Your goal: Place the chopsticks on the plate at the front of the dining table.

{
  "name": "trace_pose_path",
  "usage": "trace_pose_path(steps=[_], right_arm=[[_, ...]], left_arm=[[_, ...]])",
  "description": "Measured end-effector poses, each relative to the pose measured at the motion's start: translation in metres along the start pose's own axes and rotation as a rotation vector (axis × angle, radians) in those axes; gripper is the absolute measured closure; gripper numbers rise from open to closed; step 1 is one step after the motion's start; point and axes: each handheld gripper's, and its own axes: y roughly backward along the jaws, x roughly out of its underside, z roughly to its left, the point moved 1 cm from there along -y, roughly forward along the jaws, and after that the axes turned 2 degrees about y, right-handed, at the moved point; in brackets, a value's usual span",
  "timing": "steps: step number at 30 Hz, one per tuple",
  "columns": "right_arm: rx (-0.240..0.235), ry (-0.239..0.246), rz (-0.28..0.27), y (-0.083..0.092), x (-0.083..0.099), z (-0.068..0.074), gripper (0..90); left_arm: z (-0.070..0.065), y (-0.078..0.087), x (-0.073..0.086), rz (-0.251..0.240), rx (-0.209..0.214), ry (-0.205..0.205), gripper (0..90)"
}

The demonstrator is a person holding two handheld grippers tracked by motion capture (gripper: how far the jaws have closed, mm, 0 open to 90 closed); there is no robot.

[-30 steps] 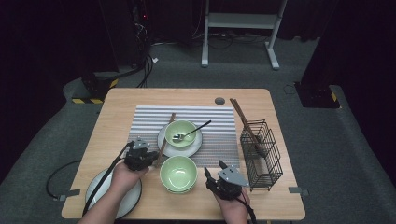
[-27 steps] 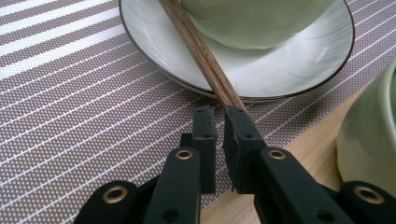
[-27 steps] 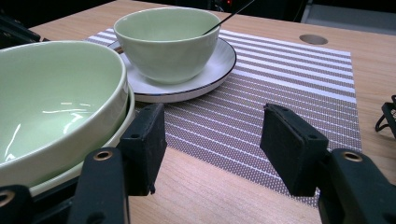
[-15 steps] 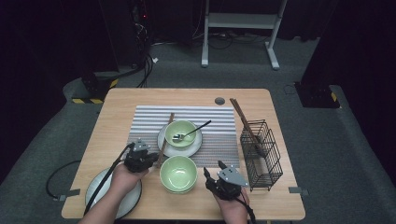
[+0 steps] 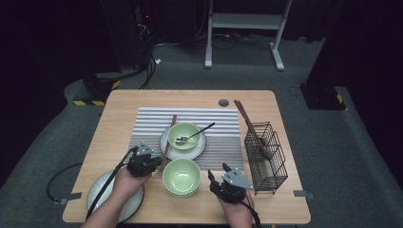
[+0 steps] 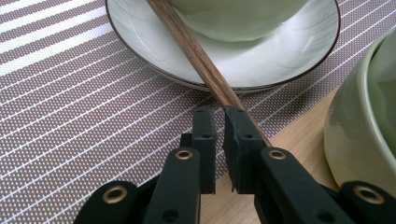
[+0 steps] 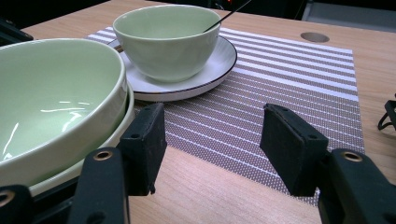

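While nothing has shifted over the past second, the left tongs (image 6: 219, 116) stay nearly shut at the wooden chopsticks (image 6: 201, 60) leaning on the saucer (image 6: 289, 60), whether pinched I cannot tell, and the right tongs (image 7: 212, 140) wait open, empty, beside the stacked green bowls (image 7: 51, 93).

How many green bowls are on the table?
3, possibly more: one bowl with a spoon on the white plate on the striped mat; two nested in the near stack, upper bowl and lower bowl. More could be hidden beneath.
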Motion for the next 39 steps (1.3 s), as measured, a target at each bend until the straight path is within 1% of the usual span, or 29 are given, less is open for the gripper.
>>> trace_pose_path(steps=[4,7,10,24,39], right_arm=[[-0.001,-0.007,0.001,0.0003,-0.0001,-0.0004,40.2],[0.001,0.000,0.001,0.0009,-0.0006,-0.0002,40.2],[0.002,-0.002,-0.001,0.0009,-0.0010,-0.0001,40.2],[0.003,-0.008,0.000,0.0008,-0.0010,-0.0005,40.2],[0.001,-0.007,0.001,0.0009,-0.0008,0.0001,40.2]], left_arm=[[-0.0010,-0.0001,0.0002,0.000,0.002,0.000,82.1],[0.0000,-0.0003,0.0002,-0.001,0.002,0.004,82.1],[-0.0020,-0.0006,0.0007,0.006,0.005,-0.005,82.1],[-0.0050,-0.0019,-0.0002,0.006,0.013,-0.011,82.2],[-0.0060,-0.0034,-0.0002,0.010,0.013,-0.012,81.6]])
